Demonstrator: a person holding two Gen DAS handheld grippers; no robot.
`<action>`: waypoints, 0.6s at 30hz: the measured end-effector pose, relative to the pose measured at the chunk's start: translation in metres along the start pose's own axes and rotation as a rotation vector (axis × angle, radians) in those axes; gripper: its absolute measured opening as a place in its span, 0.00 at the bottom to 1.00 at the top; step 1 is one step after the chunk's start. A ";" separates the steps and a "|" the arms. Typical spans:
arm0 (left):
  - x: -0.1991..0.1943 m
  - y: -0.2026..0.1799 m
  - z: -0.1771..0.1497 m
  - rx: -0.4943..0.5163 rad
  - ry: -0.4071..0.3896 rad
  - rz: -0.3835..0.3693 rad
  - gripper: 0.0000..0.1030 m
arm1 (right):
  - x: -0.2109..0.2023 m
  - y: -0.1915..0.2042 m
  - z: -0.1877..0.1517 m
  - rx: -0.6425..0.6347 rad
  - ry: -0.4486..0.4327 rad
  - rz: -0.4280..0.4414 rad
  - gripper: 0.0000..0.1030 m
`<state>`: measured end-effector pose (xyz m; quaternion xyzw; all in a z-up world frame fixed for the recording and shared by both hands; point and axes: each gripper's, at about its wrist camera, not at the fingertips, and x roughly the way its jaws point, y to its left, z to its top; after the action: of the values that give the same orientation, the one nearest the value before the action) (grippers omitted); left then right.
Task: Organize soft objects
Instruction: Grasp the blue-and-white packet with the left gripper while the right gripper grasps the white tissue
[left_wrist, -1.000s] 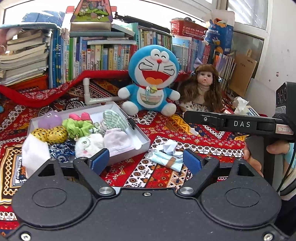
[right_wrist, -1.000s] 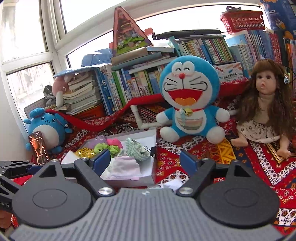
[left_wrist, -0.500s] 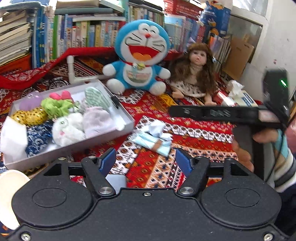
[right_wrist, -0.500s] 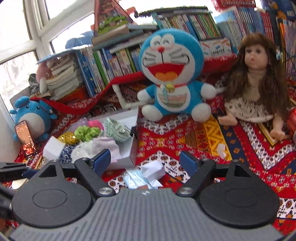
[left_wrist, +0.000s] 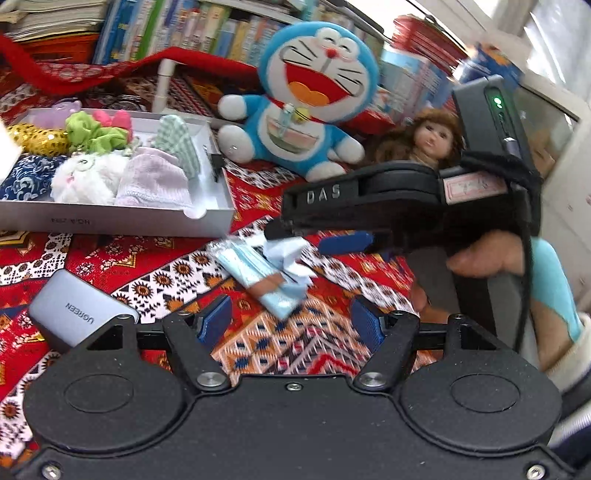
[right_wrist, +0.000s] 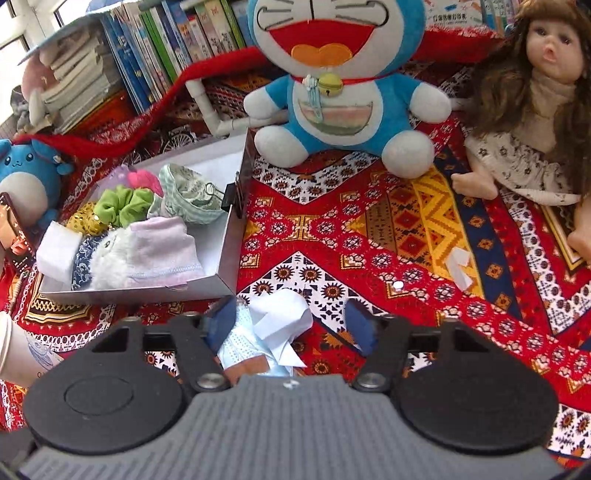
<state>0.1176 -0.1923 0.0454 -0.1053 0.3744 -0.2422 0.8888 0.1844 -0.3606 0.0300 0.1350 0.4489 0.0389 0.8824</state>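
Note:
A crumpled bundle of light-blue mask and white tissue (left_wrist: 266, 269) lies on the patterned cloth, just in front of the grey box (left_wrist: 110, 221). The box holds soft things: scrunchies, a white plush (left_wrist: 83, 177), a pink cloth (right_wrist: 162, 251) and a green checked cloth. My right gripper (right_wrist: 291, 321) points down over the bundle (right_wrist: 280, 325) with its jaws closing. The bundle sits between the pads and close to the left one. In the left wrist view the right gripper (left_wrist: 308, 238) hangs over the bundle's far end. My left gripper (left_wrist: 290, 319) is open with nothing between its pads, just short of the bundle.
A blue cat plush (left_wrist: 310, 103) and a doll (right_wrist: 535, 110) sit behind, before a row of books. A grey charger (left_wrist: 81, 314) lies at the left, as does a paper cup (right_wrist: 18, 354). A blue plush (right_wrist: 26, 173) and a phone stand left of the box. A binder clip (right_wrist: 232, 195) grips the box wall.
Both grippers have dropped and moved in towards the bundle, tilting further down. Both pairs of jaws have narrowed. The right gripper now straddles the bundle.

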 end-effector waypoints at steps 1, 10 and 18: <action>0.003 0.000 0.000 -0.017 -0.015 0.020 0.66 | 0.003 -0.002 0.001 0.004 0.011 0.012 0.59; 0.024 0.008 0.005 -0.079 -0.039 0.105 0.55 | -0.007 -0.024 -0.004 0.056 -0.035 0.011 0.44; 0.053 0.002 0.009 -0.120 -0.022 0.159 0.55 | -0.029 -0.051 -0.013 0.115 -0.087 -0.016 0.44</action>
<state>0.1563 -0.2179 0.0181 -0.1311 0.3859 -0.1469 0.9013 0.1542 -0.4123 0.0314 0.1833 0.4127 0.0003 0.8922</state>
